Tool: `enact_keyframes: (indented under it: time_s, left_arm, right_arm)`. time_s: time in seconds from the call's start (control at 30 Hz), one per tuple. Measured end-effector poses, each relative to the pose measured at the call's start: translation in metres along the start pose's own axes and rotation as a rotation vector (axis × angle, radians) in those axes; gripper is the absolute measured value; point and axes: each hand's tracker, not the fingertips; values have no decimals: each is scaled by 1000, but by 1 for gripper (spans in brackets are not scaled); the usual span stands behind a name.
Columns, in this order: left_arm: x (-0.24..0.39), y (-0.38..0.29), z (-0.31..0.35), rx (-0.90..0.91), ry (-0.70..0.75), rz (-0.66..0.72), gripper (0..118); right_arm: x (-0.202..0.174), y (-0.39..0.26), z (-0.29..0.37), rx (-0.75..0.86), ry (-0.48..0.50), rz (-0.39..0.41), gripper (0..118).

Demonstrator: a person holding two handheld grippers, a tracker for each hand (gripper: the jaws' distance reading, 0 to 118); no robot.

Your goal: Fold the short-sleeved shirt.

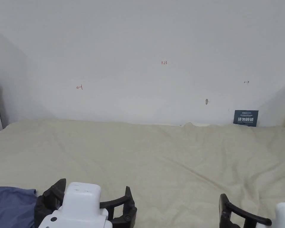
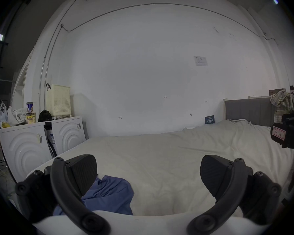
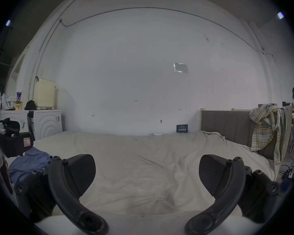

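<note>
A white wall [image 1: 145, 44] rises behind a wide bed [image 1: 168, 154] covered in a wrinkled cream sheet. At the bed's near left corner lies the blue short-sleeved shirt [image 2: 109, 198], crumpled in a heap. The left tongs [image 2: 148, 176] hover just above and beside it, jaws spread wide, holding nothing. The right tongs [image 3: 147, 174] hang over bare sheet further right, jaws likewise spread and empty.

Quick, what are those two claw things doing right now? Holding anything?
Left gripper: open, holding nothing; the blue shirt lies below it.
Right gripper: open, holding nothing, over the bed sheet.
</note>
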Motion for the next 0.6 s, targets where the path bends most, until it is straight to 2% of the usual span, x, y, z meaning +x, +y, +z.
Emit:
enact_keyframes:
  time_s: [0.07, 0.13, 0.3, 0.6]
  left_arm:
    - [2, 0, 2, 14, 55, 10, 118]
    - [1, 0, 2, 20, 50, 17, 118]
    - [2, 2, -2, 0, 28, 16, 118]
    - [2, 2, -6, -28, 11, 44, 118]
  right_arm:
    - [4, -1, -2, -11, 20, -9, 118]
    - [5, 0, -4, -46, 56, -3, 118]
    - [0, -3, -4, -51, 7, 17, 118]
    - [2, 0, -4, -58, 8, 27, 118]
